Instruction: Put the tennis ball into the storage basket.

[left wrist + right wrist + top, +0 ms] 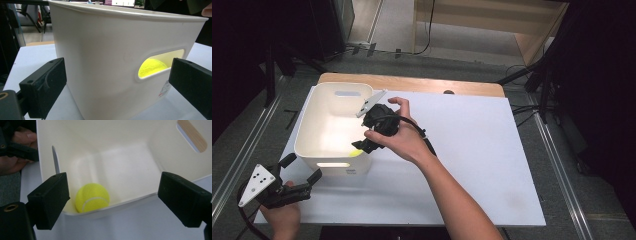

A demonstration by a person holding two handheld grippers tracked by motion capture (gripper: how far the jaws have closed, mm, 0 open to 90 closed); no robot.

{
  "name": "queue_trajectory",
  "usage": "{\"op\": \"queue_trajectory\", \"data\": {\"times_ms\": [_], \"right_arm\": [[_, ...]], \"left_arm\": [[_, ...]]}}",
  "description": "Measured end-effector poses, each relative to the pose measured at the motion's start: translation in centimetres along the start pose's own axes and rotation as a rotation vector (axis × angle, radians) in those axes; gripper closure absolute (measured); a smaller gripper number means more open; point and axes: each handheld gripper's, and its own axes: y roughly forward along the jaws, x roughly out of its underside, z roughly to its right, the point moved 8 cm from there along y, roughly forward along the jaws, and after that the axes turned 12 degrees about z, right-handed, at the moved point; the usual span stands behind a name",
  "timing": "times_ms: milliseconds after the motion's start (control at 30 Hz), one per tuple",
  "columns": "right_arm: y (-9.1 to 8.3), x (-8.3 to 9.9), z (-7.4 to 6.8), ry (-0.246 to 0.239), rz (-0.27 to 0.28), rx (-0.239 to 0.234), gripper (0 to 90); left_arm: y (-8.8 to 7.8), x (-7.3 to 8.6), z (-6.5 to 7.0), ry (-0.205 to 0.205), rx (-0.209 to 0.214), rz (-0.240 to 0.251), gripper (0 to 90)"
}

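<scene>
A yellow tennis ball (92,197) lies on the floor of a white plastic bin (312,115), in its near right corner. It also shows through the bin's handle slot as a yellow patch (151,67). My right gripper (363,145) hangs over the bin's near right rim, pointing down into it. Its jaws stand wide apart above the ball without touching it (112,177). My left gripper (302,168) rests low at the table's near left, just outside the bin's front wall (100,50). Its jaws are open, with nothing between them (117,65).
The bin stands on the left part of a white board (482,150), which covers a wooden table (412,82). Black frame rails (557,150) run along both sides. The other hand (15,157) shows beyond the bin's wall in the right gripper view.
</scene>
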Motion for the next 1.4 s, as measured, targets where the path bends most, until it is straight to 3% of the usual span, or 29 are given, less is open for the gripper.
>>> {"op": "queue_trajectory", "data": {"times_ms": [467, 567, 667, 1400], "right_arm": [[-2.8, 1.8, 1.1, 0.051, 0.045, 0.073, 9.0], [-3.5, 2.7, 1.4, 0.068, 0.058, 0.083, 8.6], [-3.9, 3.5, 1.3, 0.085, 0.051, 0.079, 0.5], [-7.3, 8.7, 2.1, 0.154, 0.098, 0.182, 0.0]], "left_arm": [[0.0, 0.1, 0.0, 0.007, 0.002, -0.006, 1.4], [0.0, 0.0, 0.0, 0.007, 0.002, -0.003, 1.4], [0.0, 0.0, 0.0, 0.007, 0.002, -0.004, 1.4], [0.0, 0.1, 0.1, 0.009, -0.001, -0.007, 1.4]]}}
